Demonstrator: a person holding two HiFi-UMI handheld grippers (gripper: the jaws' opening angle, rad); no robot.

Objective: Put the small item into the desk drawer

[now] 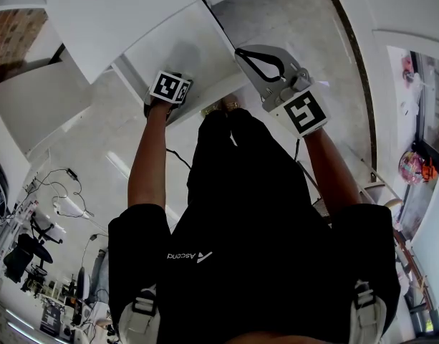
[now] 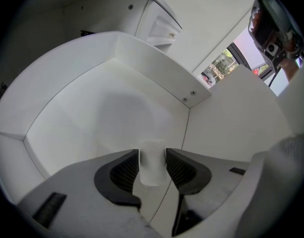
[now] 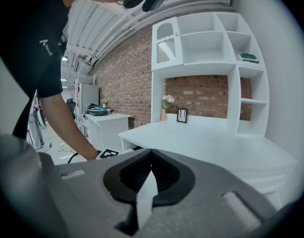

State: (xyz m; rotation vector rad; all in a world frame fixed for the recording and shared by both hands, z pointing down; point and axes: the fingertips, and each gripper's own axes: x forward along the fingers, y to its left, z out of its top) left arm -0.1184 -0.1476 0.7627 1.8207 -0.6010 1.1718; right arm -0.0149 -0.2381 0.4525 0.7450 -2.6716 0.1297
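Observation:
In the left gripper view, a small white cylinder-shaped item (image 2: 152, 163) stands upright between the jaws of my left gripper (image 2: 152, 166), which is shut on it. It hangs just above the floor of the open white drawer (image 2: 82, 128), close to the drawer's right wall. The head view shows that gripper's marker cube (image 1: 169, 87) at the drawer's (image 1: 177, 45) near edge. My right gripper (image 3: 151, 155) is held to the right of the drawer, away from it, its pads meeting at the tips. Only a thin white sliver shows behind them. It also appears in the head view as my right gripper (image 1: 242, 51).
The right gripper view looks across a white desk top (image 3: 206, 145) to a shelf unit (image 3: 211, 43) on a brick wall, with a picture frame (image 3: 182, 115) and a vase (image 3: 164, 108). The person's dark-clothed body (image 1: 248, 213) fills the lower head view.

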